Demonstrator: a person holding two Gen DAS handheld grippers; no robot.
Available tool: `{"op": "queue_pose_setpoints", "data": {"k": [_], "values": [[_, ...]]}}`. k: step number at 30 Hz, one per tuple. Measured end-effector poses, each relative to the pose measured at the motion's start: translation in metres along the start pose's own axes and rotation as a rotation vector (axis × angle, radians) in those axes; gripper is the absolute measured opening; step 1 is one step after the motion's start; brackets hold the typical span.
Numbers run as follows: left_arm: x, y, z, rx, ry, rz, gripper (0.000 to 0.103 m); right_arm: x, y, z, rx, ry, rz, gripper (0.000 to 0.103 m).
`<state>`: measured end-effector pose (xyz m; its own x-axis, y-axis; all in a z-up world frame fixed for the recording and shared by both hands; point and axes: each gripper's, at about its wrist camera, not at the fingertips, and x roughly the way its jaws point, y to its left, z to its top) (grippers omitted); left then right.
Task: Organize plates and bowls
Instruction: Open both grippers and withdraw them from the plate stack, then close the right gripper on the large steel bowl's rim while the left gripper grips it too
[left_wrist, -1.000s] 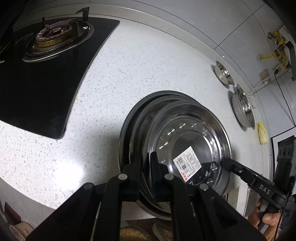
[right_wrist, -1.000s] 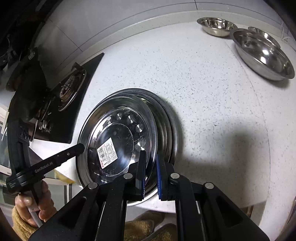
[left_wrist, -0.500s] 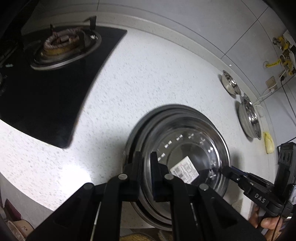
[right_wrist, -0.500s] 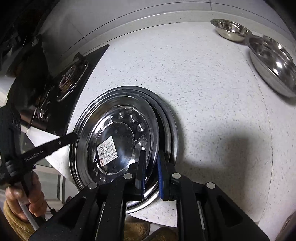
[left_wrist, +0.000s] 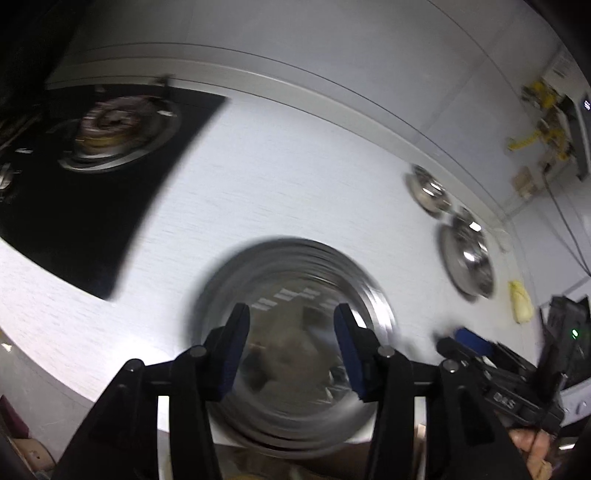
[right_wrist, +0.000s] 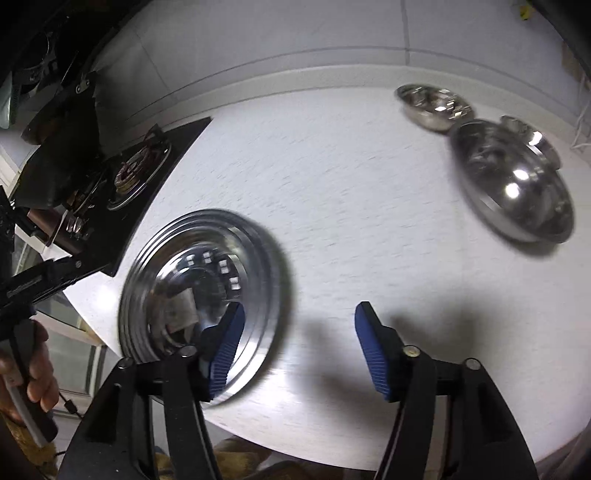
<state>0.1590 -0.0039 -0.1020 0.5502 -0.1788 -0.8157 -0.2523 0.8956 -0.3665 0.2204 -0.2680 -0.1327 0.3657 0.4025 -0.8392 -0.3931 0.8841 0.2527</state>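
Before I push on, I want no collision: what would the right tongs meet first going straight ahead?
Probably bare countertop; the open right tongs point between the plate stack and the large bowl. Depth is unclear.

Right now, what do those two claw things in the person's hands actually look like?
Both are matte black two-finger tools with angular arms and round silver rivets. The left gripper and right gripper carry blue ribbed pads on the fingers' inner faces. White lettering marks the side of each body, and a green light glows behind the right one. Bare hands, no sleeves visible.
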Motion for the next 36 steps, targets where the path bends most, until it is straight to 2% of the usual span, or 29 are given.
{"op": "queue_pose_setpoints", "data": {"k": [4,8,11,15,20,22,27,29,30,31,32,33,36], "values": [[0.023,-0.062,-0.001,0.027,0.091,-0.085,0.046,-0.022,-0.037,0.005,0.006,-0.035,-0.063,0.061],[0.051,-0.122,0.007,0.038,0.14,-0.126,0.046,-0.045,-0.092,0.017,0.06,-0.074,-0.124,0.061],[0.074,-0.162,0.016,0.024,0.149,-0.142,0.046,-0.057,-0.14,0.033,0.1,-0.096,-0.207,0.062],[0.113,-0.211,0.04,0.026,0.12,-0.127,0.046,-0.059,-0.194,0.058,0.158,-0.107,-0.271,0.062],[0.155,-0.241,0.074,0.026,0.084,-0.088,0.046,-0.045,-0.244,0.084,0.23,-0.11,-0.254,0.062],[0.17,-0.248,0.084,0.039,0.088,-0.065,0.046,-0.036,-0.258,0.091,0.248,-0.103,-0.249,0.062],[0.204,-0.253,0.092,0.046,0.133,-0.035,0.046,-0.004,-0.281,0.102,0.283,-0.048,-0.161,0.062],[0.218,-0.254,0.089,0.036,0.182,-0.048,0.044,0.01,-0.288,0.103,0.295,-0.017,-0.156,0.048],[0.225,-0.254,0.087,0.027,0.2,-0.056,0.034,0.015,-0.29,0.103,0.302,-0.005,-0.146,0.031],[0.231,-0.255,0.085,0.028,0.219,-0.071,0.026,0.019,-0.292,0.103,0.309,0.005,-0.133,0.018],[0.236,-0.256,0.083,0.029,0.235,-0.082,0.022,0.022,-0.292,0.102,0.317,0.01,-0.125,0.015],[0.242,-0.255,0.081,0.021,0.254,-0.102,0.012,0.025,-0.293,0.102,0.319,0.011,-0.134,0.011],[0.247,-0.252,0.075,-0.015,0.275,-0.143,0.009,0.024,-0.292,0.099,0.325,0.0,-0.136,0.011]]}}
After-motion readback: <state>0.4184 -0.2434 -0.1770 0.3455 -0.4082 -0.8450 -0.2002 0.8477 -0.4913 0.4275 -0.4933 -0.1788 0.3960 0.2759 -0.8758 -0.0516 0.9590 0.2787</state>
